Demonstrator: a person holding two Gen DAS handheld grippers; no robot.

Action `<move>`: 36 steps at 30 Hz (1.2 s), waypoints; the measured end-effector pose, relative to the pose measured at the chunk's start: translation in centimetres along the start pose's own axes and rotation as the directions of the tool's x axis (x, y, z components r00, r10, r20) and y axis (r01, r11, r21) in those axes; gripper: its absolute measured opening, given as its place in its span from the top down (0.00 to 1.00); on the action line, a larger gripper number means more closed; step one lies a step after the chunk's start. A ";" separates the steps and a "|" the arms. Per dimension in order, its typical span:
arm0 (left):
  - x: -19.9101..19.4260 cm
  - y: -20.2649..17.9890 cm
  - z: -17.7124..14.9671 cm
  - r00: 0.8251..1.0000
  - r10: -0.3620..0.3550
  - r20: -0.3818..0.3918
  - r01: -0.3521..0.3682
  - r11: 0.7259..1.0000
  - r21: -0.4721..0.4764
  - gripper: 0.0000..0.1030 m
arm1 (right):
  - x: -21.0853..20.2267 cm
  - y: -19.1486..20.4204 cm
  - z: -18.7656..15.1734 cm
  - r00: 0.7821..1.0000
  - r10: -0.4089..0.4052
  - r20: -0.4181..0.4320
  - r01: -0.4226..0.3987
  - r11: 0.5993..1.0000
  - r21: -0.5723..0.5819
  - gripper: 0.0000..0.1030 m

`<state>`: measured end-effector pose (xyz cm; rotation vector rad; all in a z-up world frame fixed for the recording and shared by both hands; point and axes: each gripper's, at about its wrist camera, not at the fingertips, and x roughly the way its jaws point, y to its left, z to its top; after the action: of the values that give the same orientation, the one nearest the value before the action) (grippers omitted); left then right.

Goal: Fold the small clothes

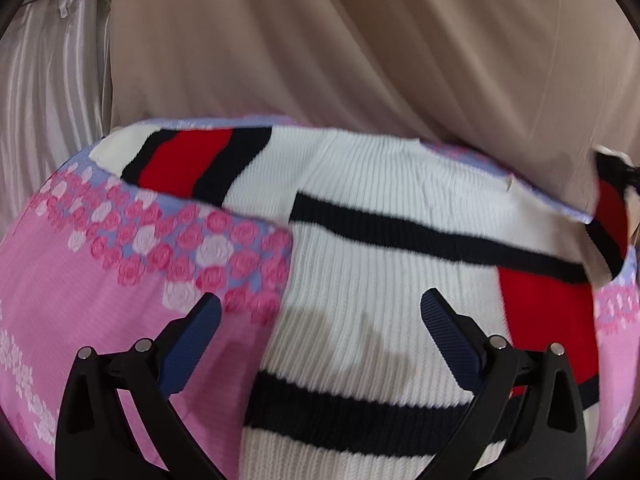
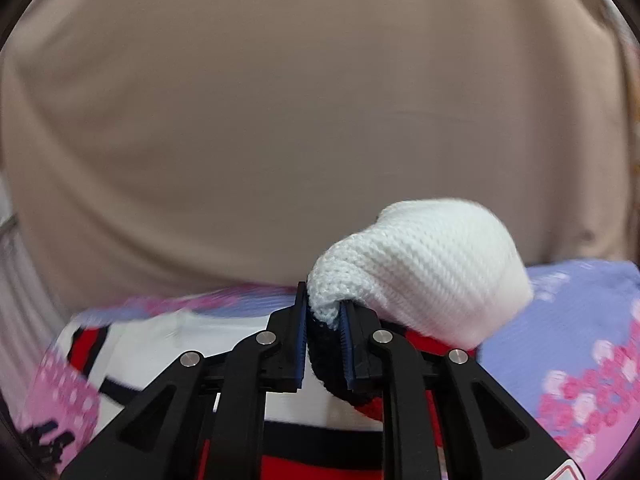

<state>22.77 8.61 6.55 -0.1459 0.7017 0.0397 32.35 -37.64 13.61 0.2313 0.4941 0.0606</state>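
Note:
A small white ribbed knit garment (image 1: 360,216) with black and red stripes lies spread on a pink floral cloth (image 1: 80,280). My left gripper (image 1: 320,312) is open and empty, its blue-padded fingers hovering just above the knit's near part. My right gripper (image 2: 325,320) is shut on a bunched white cuff of the knit garment (image 2: 432,264) and holds it lifted above the rest of the garment (image 2: 152,336). That lifted sleeve shows at the right edge of the left wrist view (image 1: 608,216).
The pink and lilac floral cloth (image 2: 580,320) covers the work surface. A beige fabric backdrop (image 1: 360,40) hangs right behind it. Pale pleated material (image 1: 40,100) is at the far left.

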 end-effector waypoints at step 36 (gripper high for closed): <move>17.1 -5.6 7.8 0.989 -0.058 -0.137 0.056 0.998 -0.020 0.92 | 6.6 -10.7 -9.4 0.940 -0.214 -0.266 0.271 0.941 0.202 0.87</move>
<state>41.32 4.01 2.11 -0.1853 0.8348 -0.0197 33.74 -45.39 0.01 0.3967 0.7711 -0.2178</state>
